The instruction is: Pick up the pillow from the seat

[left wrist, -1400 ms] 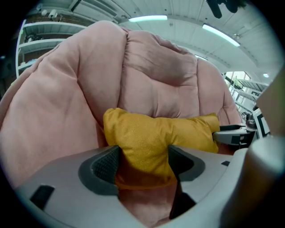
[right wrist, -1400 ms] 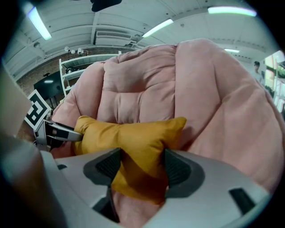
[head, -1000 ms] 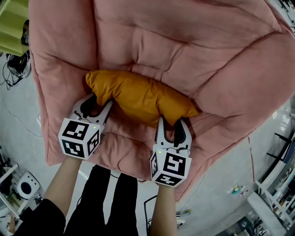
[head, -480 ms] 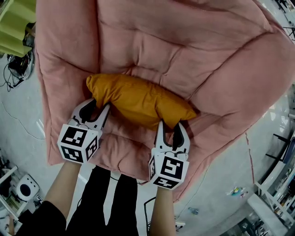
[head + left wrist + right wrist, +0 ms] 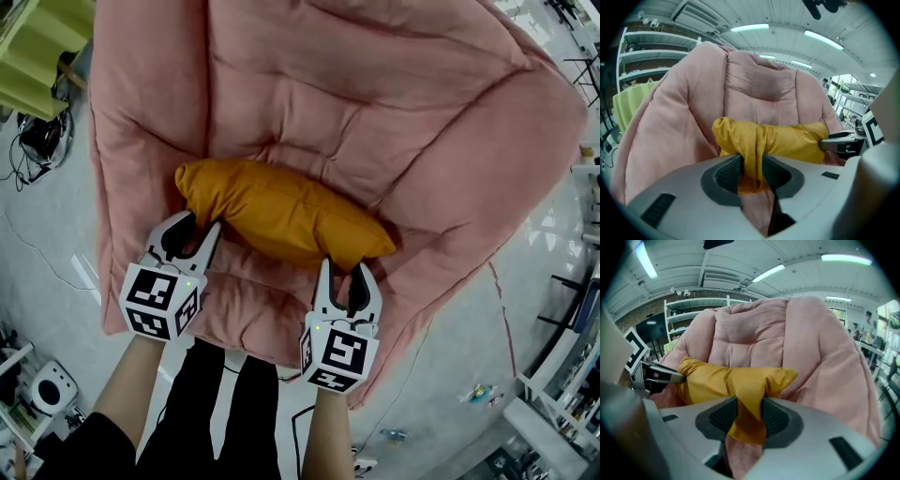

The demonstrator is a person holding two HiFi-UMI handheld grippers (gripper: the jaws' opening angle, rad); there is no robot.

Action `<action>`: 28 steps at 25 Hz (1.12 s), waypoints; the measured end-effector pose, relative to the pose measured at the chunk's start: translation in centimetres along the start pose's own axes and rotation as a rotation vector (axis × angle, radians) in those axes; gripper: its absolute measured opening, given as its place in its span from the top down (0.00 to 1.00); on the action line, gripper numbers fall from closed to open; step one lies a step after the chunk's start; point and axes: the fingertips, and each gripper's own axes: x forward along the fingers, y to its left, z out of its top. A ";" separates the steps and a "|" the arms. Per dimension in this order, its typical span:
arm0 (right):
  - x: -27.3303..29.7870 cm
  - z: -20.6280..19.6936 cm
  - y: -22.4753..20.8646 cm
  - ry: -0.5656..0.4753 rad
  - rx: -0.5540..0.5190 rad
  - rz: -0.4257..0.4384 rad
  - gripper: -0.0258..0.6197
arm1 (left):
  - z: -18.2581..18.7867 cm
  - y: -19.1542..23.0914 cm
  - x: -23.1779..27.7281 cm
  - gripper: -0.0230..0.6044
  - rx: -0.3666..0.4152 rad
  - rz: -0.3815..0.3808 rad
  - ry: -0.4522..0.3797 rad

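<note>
Looking down, the head view shows 1 mustard pillow low in 1 pink cushioned seat, with 2 grippers at its near edge: left gripper and right gripper. Left gripper view alone shows its jaws, just closing, pinching a pillow fold. Right gripper view shows its jaws, likewise closing, clamped on the other end, plus shelving.

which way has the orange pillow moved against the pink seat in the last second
Yes, slightly: the pillow has shifted toward the front edge of the pink seat, away from its back.
</note>
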 end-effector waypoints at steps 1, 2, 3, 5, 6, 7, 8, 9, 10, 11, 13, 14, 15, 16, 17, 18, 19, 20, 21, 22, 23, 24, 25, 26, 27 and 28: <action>-0.3 0.0 0.2 -0.002 -0.002 -0.001 0.68 | 0.0 0.0 -0.3 0.74 0.001 -0.001 -0.004; -0.6 0.1 0.3 -0.004 -0.005 -0.002 0.68 | 0.1 0.1 -0.6 0.75 0.003 -0.002 -0.007; -0.9 0.3 0.5 -0.007 -0.008 -0.003 0.68 | 0.2 0.1 -1.0 0.75 0.006 -0.002 -0.012; -1.5 0.7 0.7 -0.015 -0.010 -0.005 0.68 | 0.7 0.1 -1.7 0.75 0.012 -0.003 -0.022; -1.9 1.0 0.8 -0.019 -0.011 -0.007 0.68 | 1.0 0.0 -2.1 0.75 0.014 -0.004 -0.028; -2.3 1.4 0.8 -0.024 -0.011 -0.009 0.68 | 1.3 0.0 -2.6 0.75 0.015 -0.004 -0.033; -2.7 1.8 0.8 -0.030 -0.013 -0.010 0.68 | 1.8 -0.1 -3.0 0.75 0.016 -0.004 -0.039; -3.2 2.3 0.9 -0.038 -0.014 -0.012 0.68 | 2.2 -0.2 -3.4 0.75 0.017 -0.005 -0.045; -3.5 2.9 0.9 -0.047 -0.016 -0.013 0.68 | 2.7 -0.3 -3.8 0.75 0.018 -0.005 -0.053; -4.0 3.4 0.9 -0.058 -0.018 -0.014 0.68 | 3.2 -0.4 -4.2 0.75 0.019 -0.005 -0.062; -4.8 4.5 1.0 -0.079 -0.023 -0.016 0.69 | 4.1 -0.5 -5.1 0.75 0.019 -0.005 -0.081; -5.3 5.0 1.1 -0.088 -0.024 -0.017 0.69 | 4.6 -0.5 -5.7 0.75 0.019 -0.005 -0.090; -5.8 5.6 1.2 -0.097 -0.025 -0.018 0.69 | 5.1 -0.6 -6.3 0.75 0.019 -0.003 -0.100; -6.3 6.3 1.3 -0.105 -0.026 -0.018 0.69 | 5.7 -0.6 -6.9 0.75 0.020 -0.002 -0.110; -6.9 7.0 1.4 -0.115 -0.028 -0.019 0.69 | 6.4 -0.7 -7.6 0.76 0.023 0.000 -0.120; -7.5 7.7 1.4 -0.126 -0.031 -0.020 0.69 | 7.1 -0.9 -8.2 0.76 0.026 0.002 -0.131; -8.1 8.5 1.3 -0.138 -0.033 -0.021 0.69 | 7.9 -1.1 -8.8 0.76 0.029 0.003 -0.143; -8.8 9.3 1.2 -0.152 -0.036 -0.024 0.69 | 8.7 -1.3 -9.4 0.76 0.033 0.004 -0.156; -9.4 10.1 1.2 -0.165 -0.039 -0.026 0.69 | 9.6 -1.5 -10.1 0.76 0.036 0.004 -0.169; -10.0 10.9 1.3 -0.178 -0.042 -0.027 0.69 | 10.4 -1.6 -10.7 0.76 0.039 0.005 -0.182; -10.6 11.7 1.4 -0.191 -0.045 -0.028 0.69 | 11.2 -1.6 -11.4 0.76 0.042 0.006 -0.195; -11.2 12.6 1.4 -0.203 -0.048 -0.029 0.69 | 12.0 -1.7 -12.1 0.76 0.045 0.007 -0.207; -11.8 13.4 1.5 -0.215 -0.051 -0.031 0.69 | 12.8 -1.8 -12.8 0.76 0.048 0.007 -0.218; -12.5 14.3 1.5 -0.227 -0.055 -0.034 0.69 | 13.5 -2.0 -13.5 0.76 0.050 0.008 -0.230; -13.2 15.1 1.6 -0.240 -0.060 -0.036 0.69 | 14.2 -2.1 -14.2 0.76 0.051 0.008 -0.242; -14.0 15.9 1.6 -0.252 -0.065 -0.039 0.69 | 15.0 -2.3 -15.0 0.76 0.052 0.008 -0.254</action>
